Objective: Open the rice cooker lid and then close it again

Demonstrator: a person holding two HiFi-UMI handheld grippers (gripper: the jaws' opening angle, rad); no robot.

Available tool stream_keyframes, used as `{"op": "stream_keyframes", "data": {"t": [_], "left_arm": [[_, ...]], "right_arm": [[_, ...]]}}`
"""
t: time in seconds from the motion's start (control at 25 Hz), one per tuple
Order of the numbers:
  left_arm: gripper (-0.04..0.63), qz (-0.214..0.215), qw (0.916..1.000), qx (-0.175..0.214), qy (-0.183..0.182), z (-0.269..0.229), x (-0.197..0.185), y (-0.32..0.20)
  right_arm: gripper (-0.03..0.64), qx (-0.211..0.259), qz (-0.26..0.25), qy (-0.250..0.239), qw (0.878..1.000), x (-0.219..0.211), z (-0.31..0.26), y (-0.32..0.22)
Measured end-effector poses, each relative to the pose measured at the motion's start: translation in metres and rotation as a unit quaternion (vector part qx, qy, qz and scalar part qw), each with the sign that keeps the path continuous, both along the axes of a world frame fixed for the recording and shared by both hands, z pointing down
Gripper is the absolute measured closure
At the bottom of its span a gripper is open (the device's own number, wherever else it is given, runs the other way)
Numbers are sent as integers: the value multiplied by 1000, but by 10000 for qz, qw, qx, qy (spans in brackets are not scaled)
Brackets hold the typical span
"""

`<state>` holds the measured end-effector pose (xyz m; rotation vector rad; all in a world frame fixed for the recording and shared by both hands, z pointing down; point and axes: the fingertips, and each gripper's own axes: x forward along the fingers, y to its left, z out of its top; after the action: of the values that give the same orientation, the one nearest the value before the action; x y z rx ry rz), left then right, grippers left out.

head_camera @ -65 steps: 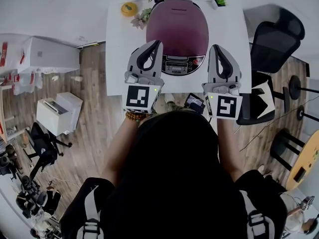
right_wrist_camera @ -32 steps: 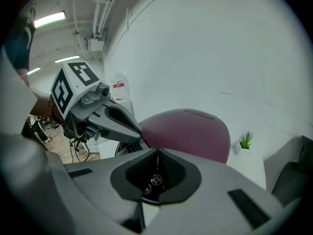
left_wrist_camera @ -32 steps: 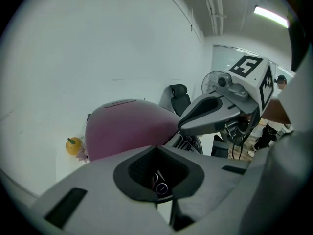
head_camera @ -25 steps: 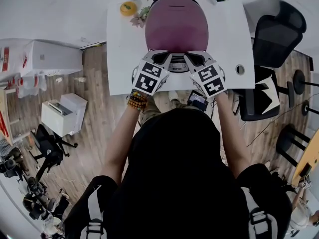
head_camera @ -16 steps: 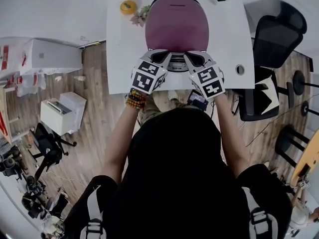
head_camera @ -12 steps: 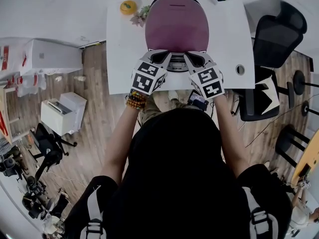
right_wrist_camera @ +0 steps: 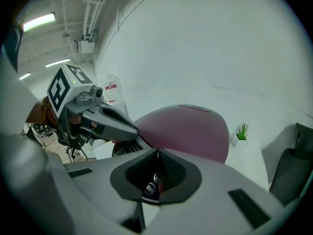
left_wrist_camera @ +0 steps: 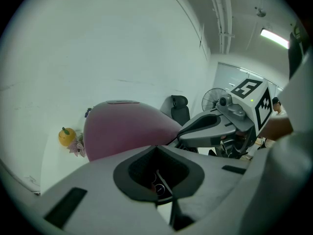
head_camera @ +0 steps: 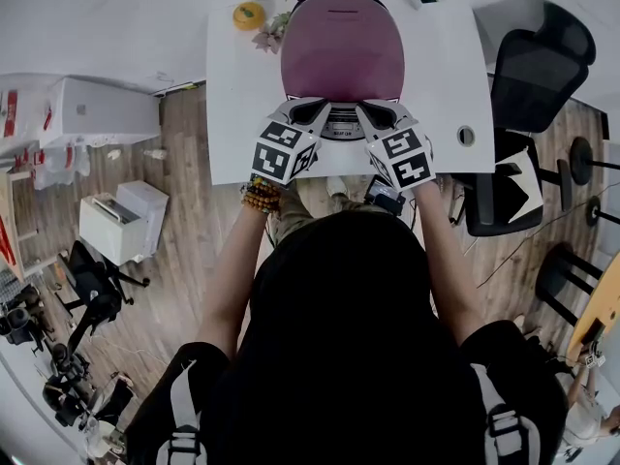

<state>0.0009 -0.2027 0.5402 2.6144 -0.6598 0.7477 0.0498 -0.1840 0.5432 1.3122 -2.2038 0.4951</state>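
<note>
Well, cooker: rice cooker (head_camera: 342, 61) on desk (head_camera: 242, 95), lid (head_camera: 339, 27) down.
Fingers: left gripper (head_camera: 321, 107), right gripper (head_camera: 362, 108) both pressed together, empty, at front panel (head_camera: 341, 127).
Risk: tips might poke panel buttons and never pop the lid.

Office-like lab; black swivel chair (head_camera: 538, 71); white table (head_camera: 237, 105); ceiling strip light (left_wrist_camera: 274, 37)

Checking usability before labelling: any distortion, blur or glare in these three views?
Head view: sharp, evenly lit, fisheye curving the table edges. Left gripper view: dark round vignette, greenish cast, rice cooker clear. Right gripper view: same vignette; ceiling light bright, no flare.
</note>
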Motion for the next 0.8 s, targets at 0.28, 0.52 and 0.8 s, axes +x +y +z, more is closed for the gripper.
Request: {"op": "stream_keyframes", "data": {"t": [0.28, 0.52, 0.8], "left_arm": [[571, -26, 9999, 93, -27, 0, 0, 1], [571, -80, 9997, -187, 132, 1, -1, 0], [571, -112, 9997, -207, 114, 1, -1, -1]], "right_arm": [[586, -12, 66, 89, 9999, 0, 1, 1], [588, -121, 169, 14, 9998, 1, 1, 1], [588, -212, 186, -120, 9995, 1, 1, 0]]}}
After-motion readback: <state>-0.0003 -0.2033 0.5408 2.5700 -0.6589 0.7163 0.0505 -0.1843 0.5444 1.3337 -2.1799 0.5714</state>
